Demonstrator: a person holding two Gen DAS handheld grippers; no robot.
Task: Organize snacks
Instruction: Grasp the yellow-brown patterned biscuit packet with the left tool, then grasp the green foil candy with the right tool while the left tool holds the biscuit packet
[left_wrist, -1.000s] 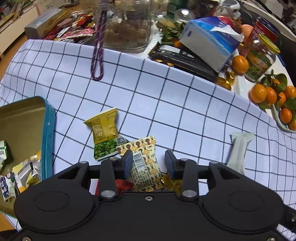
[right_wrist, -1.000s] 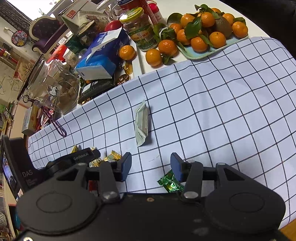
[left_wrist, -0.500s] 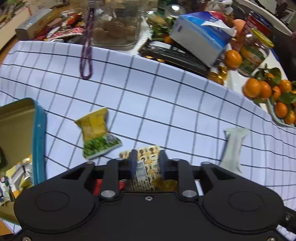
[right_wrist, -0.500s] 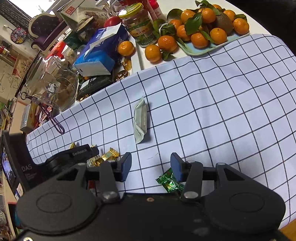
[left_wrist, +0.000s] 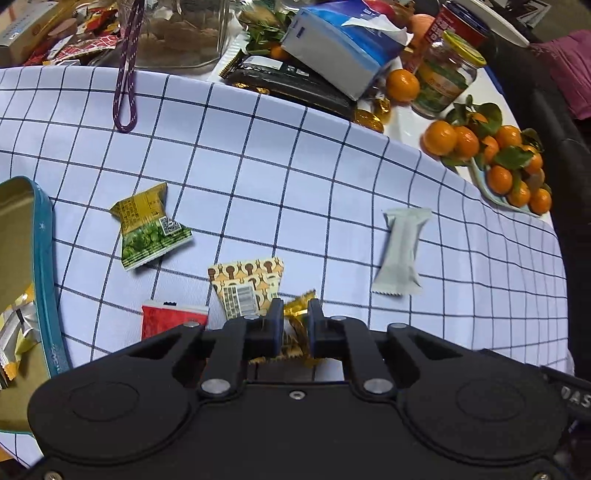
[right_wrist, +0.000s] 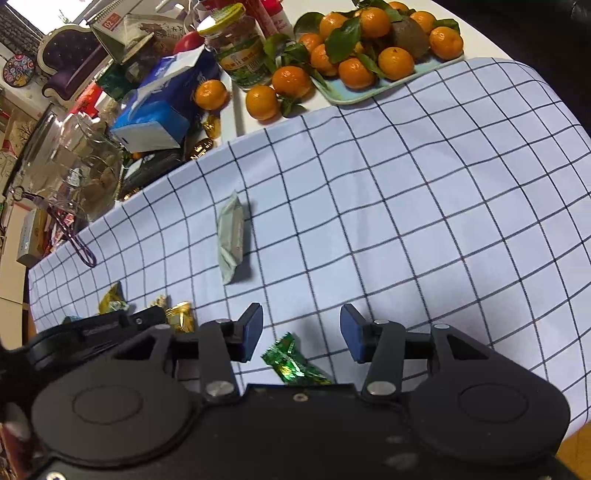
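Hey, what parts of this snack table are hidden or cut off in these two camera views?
- Gold-wrapped candy, left wrist view: lower part hidden between and behind the left gripper.
- Red packet, left wrist view: bottom covered by the gripper body.
- Tin, left wrist view: cut off by the left edge, contents mostly unseen.
- Green candy, right wrist view: lower end hidden under the open right gripper.

I can read little from here. On the black body of the other gripper (left_wrist: 574, 393), at the right edge of my left wrist view, are the pale capitals "DAS", cut off by the frame. In my right wrist view, a white spiral-bound calendar (right_wrist: 118, 27) at the far end of the table shows "02" in a red square. Barcodes appear on the tan patterned packet (left_wrist: 247, 284) and the yellow-green packet (left_wrist: 147, 229), but their print is too small to read.
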